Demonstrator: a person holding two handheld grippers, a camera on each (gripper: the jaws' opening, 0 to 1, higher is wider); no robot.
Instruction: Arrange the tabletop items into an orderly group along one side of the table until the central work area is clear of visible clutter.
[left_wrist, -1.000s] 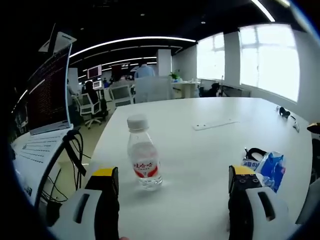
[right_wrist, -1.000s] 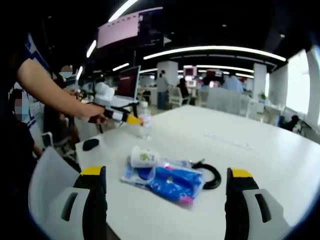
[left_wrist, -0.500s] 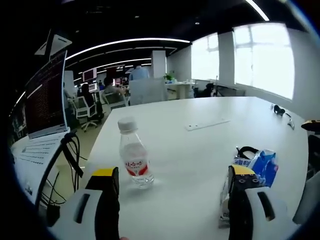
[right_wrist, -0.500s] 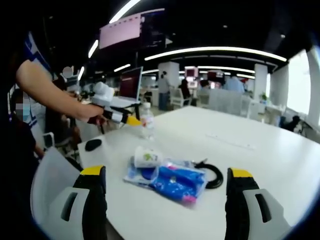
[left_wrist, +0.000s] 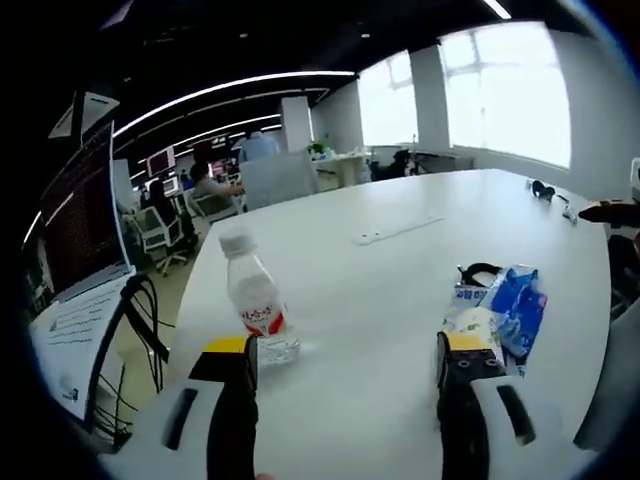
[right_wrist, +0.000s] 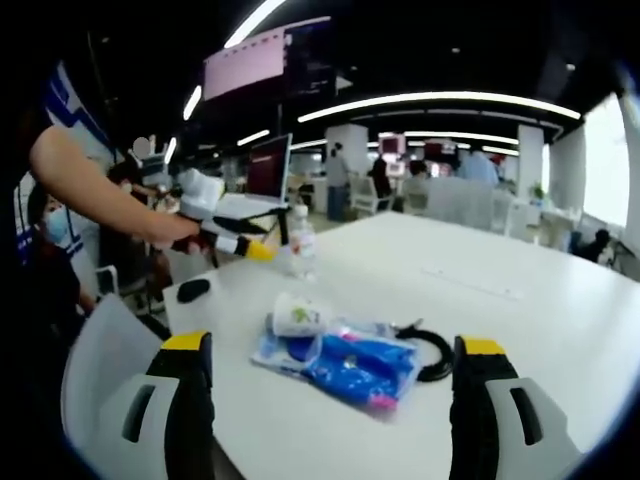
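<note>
Step in hand looked like the approach to the water bottle (left_wrist: 255, 307): left hand-held gripper (left_wrist: 345, 352) had its jaws spread wide, nothing between them, bottle standing upright lower left of centre in the left gripper view, just beyond the left jaw tip and not between the jaws. Right hand-held gripper (right_wrist: 328, 352) was likewise released and empty, jaws wide at the bottom of the right gripper view, aimed at the pile in mid-frame: a blue packet (right_wrist: 352, 365) lying flat, a small white cup (right_wrist: 296, 314) on its side touching the packet's upper-left end, a black cable loop (right_wrist: 432, 354) just right of it. A black mouse (right_wrist: 192, 290) sat near the desk (right_wrist: 520, 320) edge at left. In the right gripper view the left hand-held gripper appeared at upper left, yellow tip next to the bottle. Judgement: nothing grouped yet, centre of the desk not cleared. Next move probably needed the left jaws shifted left to straddle the bottle at label height, then a close and a slide toward one edge; tall and light, so it could tip if nudged. Bottle label was red and white, text too small to read; packet print and cup logo also unreadable. Laptop (left_wrist: 85, 230) on a stand at far left of the left gripper view, screen text illegible.
</note>
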